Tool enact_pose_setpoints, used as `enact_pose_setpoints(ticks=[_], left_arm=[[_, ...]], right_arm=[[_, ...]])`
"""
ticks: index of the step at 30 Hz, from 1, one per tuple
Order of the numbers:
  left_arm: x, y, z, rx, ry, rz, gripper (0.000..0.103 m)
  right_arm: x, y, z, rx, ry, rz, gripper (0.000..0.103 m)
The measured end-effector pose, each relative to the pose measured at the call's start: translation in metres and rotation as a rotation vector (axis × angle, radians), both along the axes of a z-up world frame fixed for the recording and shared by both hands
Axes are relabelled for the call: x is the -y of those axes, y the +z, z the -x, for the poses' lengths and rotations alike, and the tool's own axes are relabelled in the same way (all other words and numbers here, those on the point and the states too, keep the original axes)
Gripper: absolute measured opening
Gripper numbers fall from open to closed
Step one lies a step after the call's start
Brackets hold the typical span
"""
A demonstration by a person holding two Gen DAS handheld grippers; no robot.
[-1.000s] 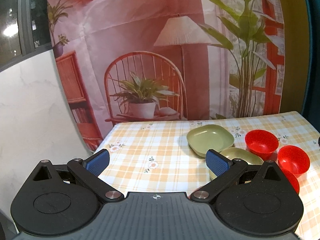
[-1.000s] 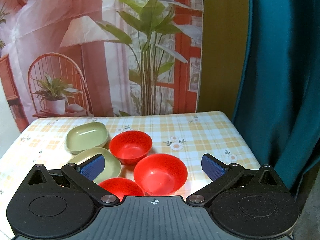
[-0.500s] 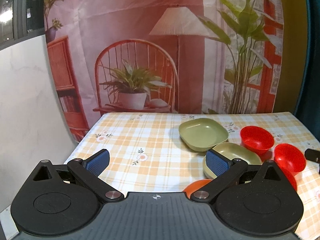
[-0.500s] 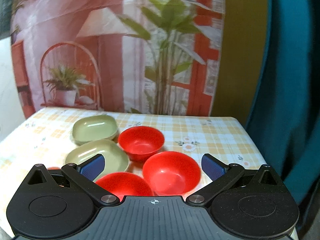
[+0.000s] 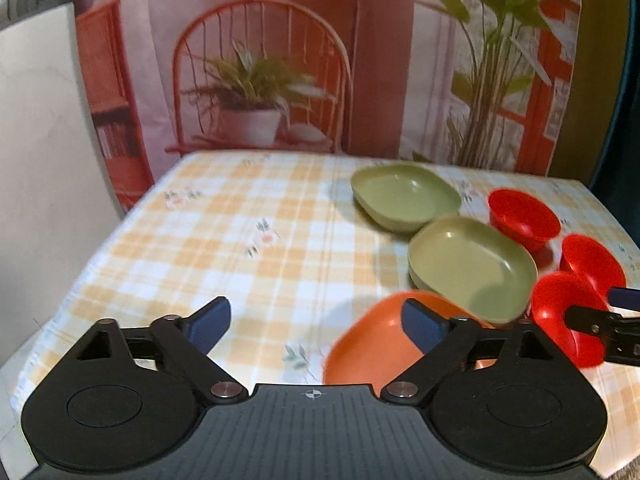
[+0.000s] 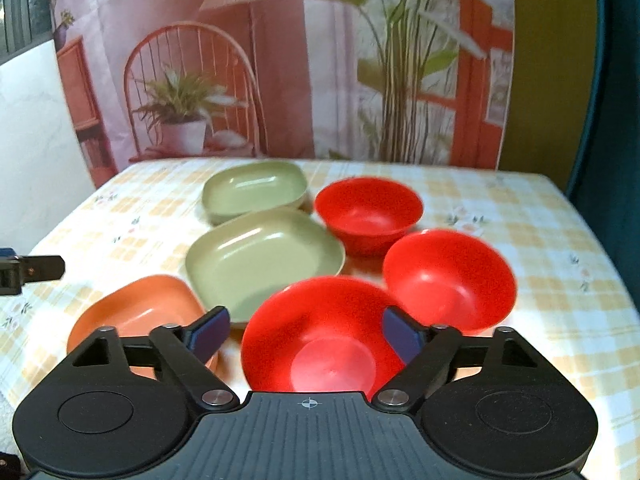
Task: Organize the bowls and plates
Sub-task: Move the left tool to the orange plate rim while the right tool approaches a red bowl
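Observation:
Two green square plates [image 6: 254, 189] [image 6: 264, 258], an orange square plate [image 6: 138, 312] and three red bowls [image 6: 368, 208] [image 6: 450, 276] [image 6: 320, 336] sit on a checked tablecloth. My right gripper [image 6: 306, 334] is open, its fingers straddling the nearest red bowl's rim. My left gripper [image 5: 316, 322] is open over the cloth, its right finger [image 5: 422, 322] above the orange plate [image 5: 372, 350]. In the left wrist view the green plates [image 5: 404, 196] [image 5: 472, 264], red bowls [image 5: 522, 216] [image 5: 592, 264] [image 5: 560, 316] and right gripper's fingers [image 5: 592, 320] show at the right.
The table [image 5: 224, 240] has bare cloth on its left half. A printed backdrop [image 6: 280, 60] hangs behind it, a white wall [image 5: 40, 140] stands at the left and a teal curtain [image 6: 616, 120] at the right. The left gripper's finger [image 6: 36, 268] shows in the right wrist view.
Both grippers have moved down and forward toward the dishes. The right gripper has swung left onto the nearest red bowl. The orange plate has come into view.

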State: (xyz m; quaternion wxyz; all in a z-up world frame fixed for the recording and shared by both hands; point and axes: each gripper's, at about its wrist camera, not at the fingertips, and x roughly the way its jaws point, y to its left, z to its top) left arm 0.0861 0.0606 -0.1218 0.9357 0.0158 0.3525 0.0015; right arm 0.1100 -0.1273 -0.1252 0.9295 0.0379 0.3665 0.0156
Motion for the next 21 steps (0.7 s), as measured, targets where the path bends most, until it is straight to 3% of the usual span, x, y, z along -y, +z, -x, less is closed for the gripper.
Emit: enact_pose_setpoints(ticks=[4,9,11,14,21], left_arm=[[0.000,-0.010,-0.001,-0.031,-0.018,0.018,0.085],[-0.008,-0.023,-0.005,-0.092,-0.014,0.098,0.062],[-0.009,-0.028,-0.006,-0.114,-0.009,0.115,0.049],[-0.008,-0.035,-0.007,-0.139,-0.027,0.133,0.039],[-0.003,-0.042,-0.003,-0.140,-0.065,0.145,0.035]], right_arm=[[-0.002,-0.004,-0.001,-0.012,0.017,-0.024,0.067],[-0.011,-0.005,-0.001,-0.003,0.059,-0.018,0.053],[-0.015,-0.004,-0.001,-0.001,0.077,-0.022,0.048],[-0.020,-0.005,-0.001,-0.003,0.104,-0.026,0.044],[-0.033,-0.013,-0.004,-0.031,0.158,-0.037,0.036]])
